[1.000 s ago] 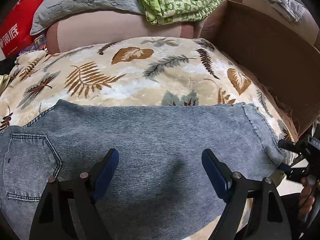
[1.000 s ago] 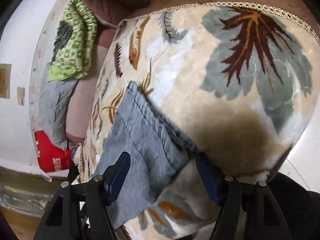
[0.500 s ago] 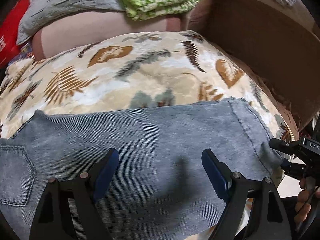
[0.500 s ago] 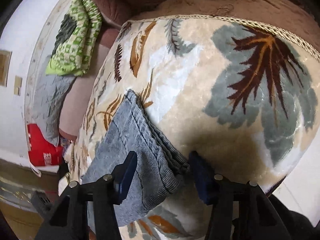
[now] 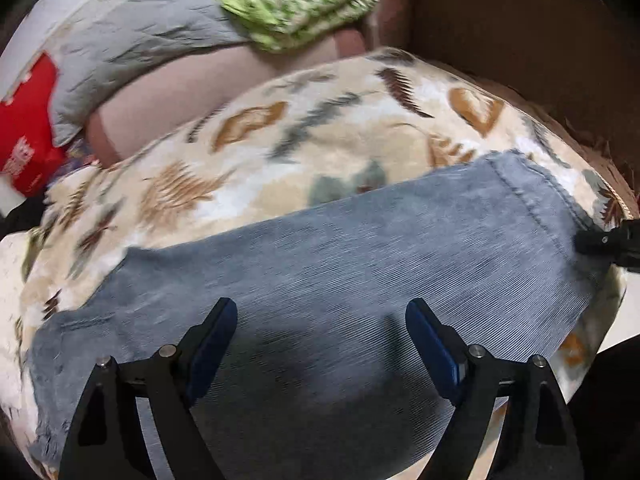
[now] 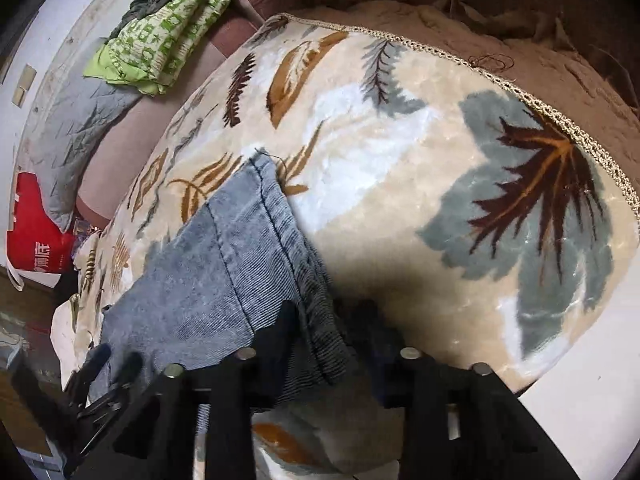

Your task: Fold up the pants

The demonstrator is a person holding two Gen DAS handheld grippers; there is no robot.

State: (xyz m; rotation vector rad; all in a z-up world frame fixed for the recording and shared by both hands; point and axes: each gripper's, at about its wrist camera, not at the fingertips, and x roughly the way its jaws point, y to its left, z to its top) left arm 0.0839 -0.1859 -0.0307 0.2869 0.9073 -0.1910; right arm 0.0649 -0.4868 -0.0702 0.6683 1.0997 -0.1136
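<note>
Blue-grey denim pants (image 5: 340, 272) lie flat across a leaf-patterned blanket (image 5: 280, 152), leg hem at the right. My left gripper (image 5: 320, 340) is open, its blue pads apart just above the middle of the leg. My right gripper (image 6: 328, 332) has its fingers closed in on the hem corner of the pants (image 6: 224, 256), with the folded hem edge pinched between them. The right gripper's tip also shows at the hem in the left wrist view (image 5: 608, 240).
A green patterned cloth (image 6: 168, 24) and a grey quilted pillow (image 5: 132, 40) lie at the back on a pink cushion. A red bag (image 5: 28, 128) stands at the left. A brown cardboard wall (image 5: 520, 20) rises behind the blanket's right side.
My right gripper has closed from open onto the hem corner. The left gripper's view has swung right along the leg; the back pocket has left the view.
</note>
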